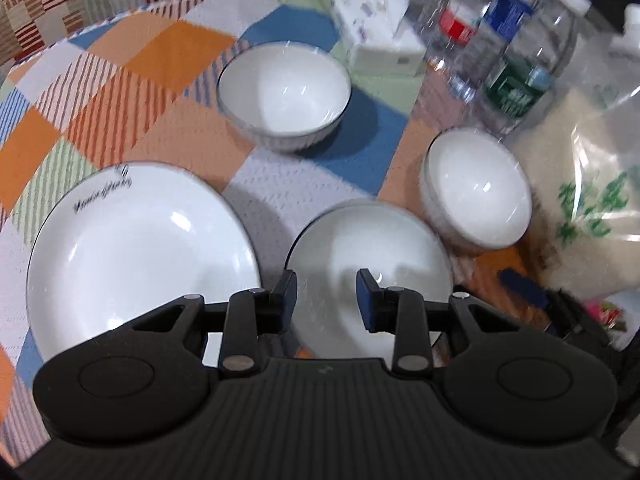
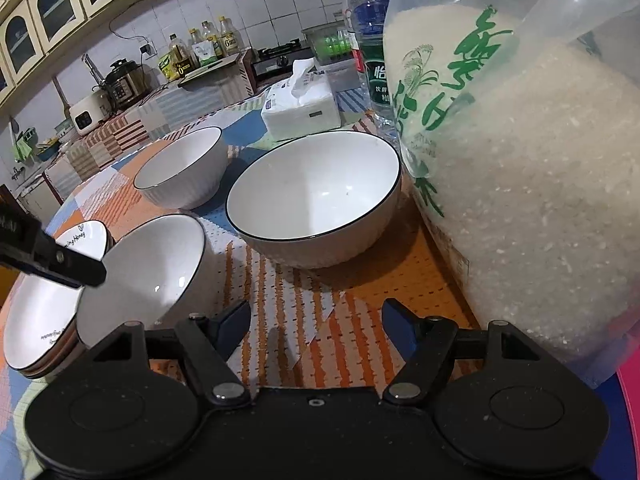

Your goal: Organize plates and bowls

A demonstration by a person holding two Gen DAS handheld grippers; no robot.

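Three white dark-rimmed bowls and a stack of white plates sit on a patchwork tablecloth. In the left wrist view my left gripper (image 1: pixel 327 298) is open with its jaws astride the rim of the near bowl (image 1: pixel 372 248), which tilts. The plate stack (image 1: pixel 136 252) lies left of it, a far bowl (image 1: pixel 284 96) stands upright behind, and a third bowl (image 1: pixel 478 192) is to the right. In the right wrist view my right gripper (image 2: pixel 316 330) is open and empty above the cloth, short of the big bowl (image 2: pixel 316 196). The tilted bowl (image 2: pixel 148 272) and plates (image 2: pixel 40 312) are at left.
A large clear bag of rice (image 2: pixel 520 184) stands close on the right, also in the left wrist view (image 1: pixel 580 200). Water bottles (image 1: pixel 500 40) and a tissue pack (image 1: pixel 376 32) stand at the table's far side. A kitchen counter with appliances lies beyond (image 2: pixel 120 80).
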